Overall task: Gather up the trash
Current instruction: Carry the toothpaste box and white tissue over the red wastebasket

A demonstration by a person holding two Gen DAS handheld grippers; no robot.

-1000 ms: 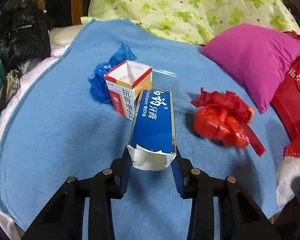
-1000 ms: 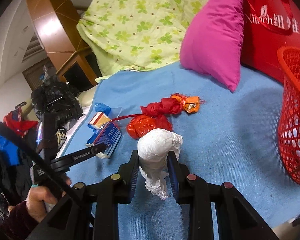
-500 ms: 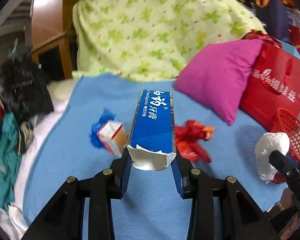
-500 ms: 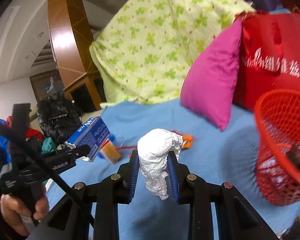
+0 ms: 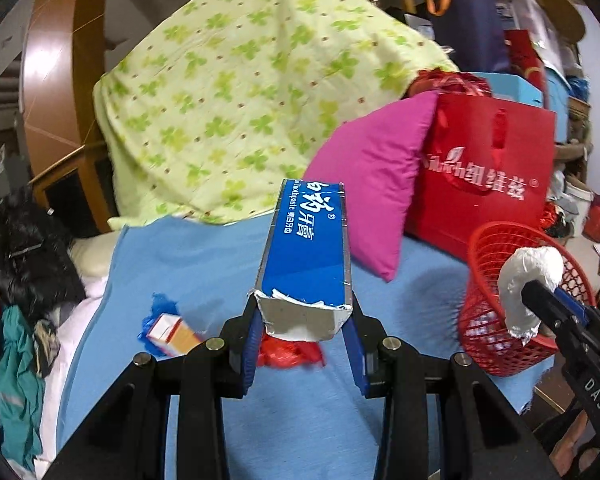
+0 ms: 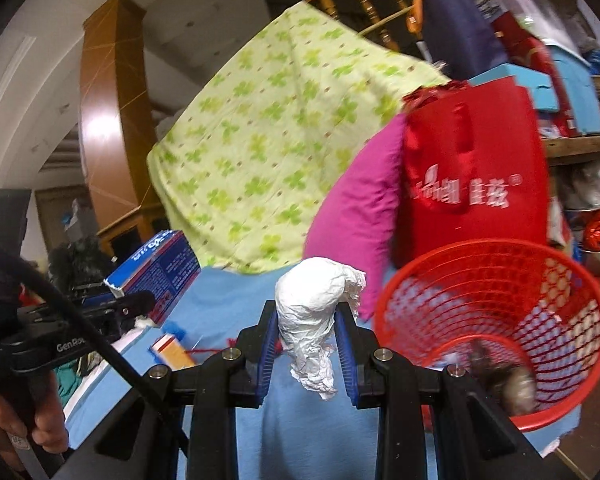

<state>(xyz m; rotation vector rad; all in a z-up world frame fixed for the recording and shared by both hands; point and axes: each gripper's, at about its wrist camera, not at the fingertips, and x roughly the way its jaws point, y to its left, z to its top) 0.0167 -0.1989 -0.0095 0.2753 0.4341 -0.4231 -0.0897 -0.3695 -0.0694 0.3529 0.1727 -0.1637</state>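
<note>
Both tools have lifted off the bed toward the red mesh basket (image 6: 496, 320), the left tool (image 5: 303, 330) pinching the blue toothpaste box (image 5: 306, 256), the right tool (image 6: 308, 344) the crumpled white tissue (image 6: 314, 308), ready for dropping.

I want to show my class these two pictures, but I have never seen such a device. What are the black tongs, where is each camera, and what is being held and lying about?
No robot here: a person holds a hand-operated two-finger gripper in each hand, with a wide-angle camera mounted on each, looking along its fingers. The left gripper clamps a blue toothpaste box. The right gripper clamps a crumpled white paper wad, beside a red mesh basket that already holds some trash. On the blue blanket lie a small orange-and-white box and a red wrapper.
</note>
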